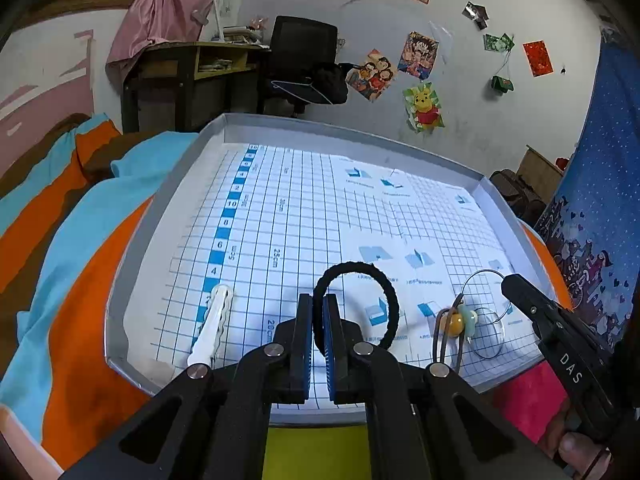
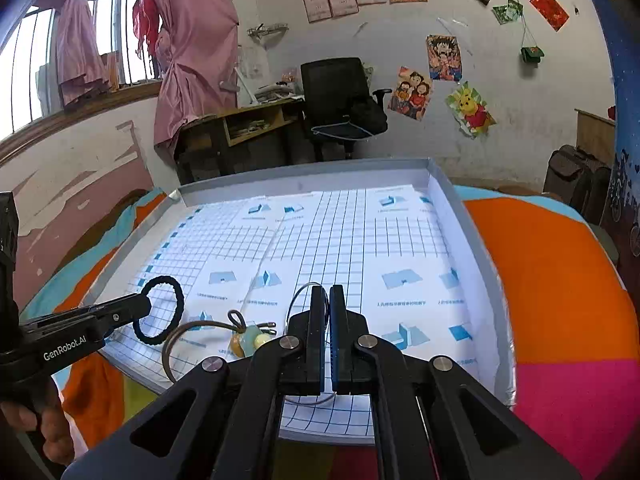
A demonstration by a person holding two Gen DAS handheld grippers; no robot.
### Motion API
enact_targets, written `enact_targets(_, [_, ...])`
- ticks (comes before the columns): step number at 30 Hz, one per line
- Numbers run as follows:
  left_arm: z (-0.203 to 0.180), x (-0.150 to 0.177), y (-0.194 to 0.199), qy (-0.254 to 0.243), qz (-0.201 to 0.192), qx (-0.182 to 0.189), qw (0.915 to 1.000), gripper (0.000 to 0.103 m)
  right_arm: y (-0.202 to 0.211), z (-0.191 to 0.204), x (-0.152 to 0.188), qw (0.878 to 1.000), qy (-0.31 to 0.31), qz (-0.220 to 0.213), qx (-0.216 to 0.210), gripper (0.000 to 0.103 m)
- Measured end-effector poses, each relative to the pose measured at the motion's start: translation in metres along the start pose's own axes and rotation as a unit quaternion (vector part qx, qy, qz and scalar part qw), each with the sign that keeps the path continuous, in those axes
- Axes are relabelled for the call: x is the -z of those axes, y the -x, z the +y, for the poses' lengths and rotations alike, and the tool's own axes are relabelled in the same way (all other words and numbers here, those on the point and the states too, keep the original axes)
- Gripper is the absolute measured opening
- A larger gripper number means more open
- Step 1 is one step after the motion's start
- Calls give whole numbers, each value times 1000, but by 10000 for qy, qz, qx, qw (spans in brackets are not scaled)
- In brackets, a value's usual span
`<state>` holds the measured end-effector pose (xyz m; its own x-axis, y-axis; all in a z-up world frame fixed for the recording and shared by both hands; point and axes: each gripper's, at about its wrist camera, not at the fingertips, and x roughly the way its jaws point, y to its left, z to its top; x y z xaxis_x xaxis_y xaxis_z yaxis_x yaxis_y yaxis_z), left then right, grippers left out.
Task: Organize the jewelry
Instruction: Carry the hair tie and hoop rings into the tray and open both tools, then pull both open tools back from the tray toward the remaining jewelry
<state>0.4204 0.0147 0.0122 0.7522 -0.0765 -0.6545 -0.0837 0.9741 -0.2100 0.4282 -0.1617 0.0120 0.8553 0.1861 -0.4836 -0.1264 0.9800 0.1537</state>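
Note:
My left gripper is shut on a black fabric hair tie, holding it over the grid-lined tray; the tie shows in the right wrist view too. My right gripper is shut on a thin wire hoop, seen in the left wrist view at the gripper tip. A brown cord with yellow and green beads lies between them, also in the right wrist view. A white hair clip lies at the tray's left.
The tray rests on an orange, blue and pink blanket. A desk and black office chair stand behind by the wall. A suitcase is at the far right.

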Motion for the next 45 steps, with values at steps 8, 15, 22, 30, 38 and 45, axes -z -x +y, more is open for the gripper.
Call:
enact_targets(8, [9, -1, -2, 100, 118, -140, 9998, 6, 3, 0, 1, 10000, 85, 21, 3, 3])
enact_targets(15, [4, 0, 13, 28, -60, -188, 9998, 43, 13, -4, -1, 10000, 66, -28, 36, 42])
enact_targets(22, [4, -1, 48, 56, -616, -227, 9978, 73, 38, -5, -5, 9994, 161, -286, 60, 43])
enact_targets(30, [2, 3, 105, -15, -1358, -101, 9907, 101, 82, -3, -7, 9976, 193, -655, 68, 66])
enact_targets(38, [2, 40, 165, -208, -1946, 10, 9807, 103, 150, 3, 5, 9939, 304, -1059, 26, 92])
enact_targets(45, [3, 82, 204, -319, -2003, 53, 9792, 103, 216, 9, 27, 9910, 381, -1283, -69, 99])
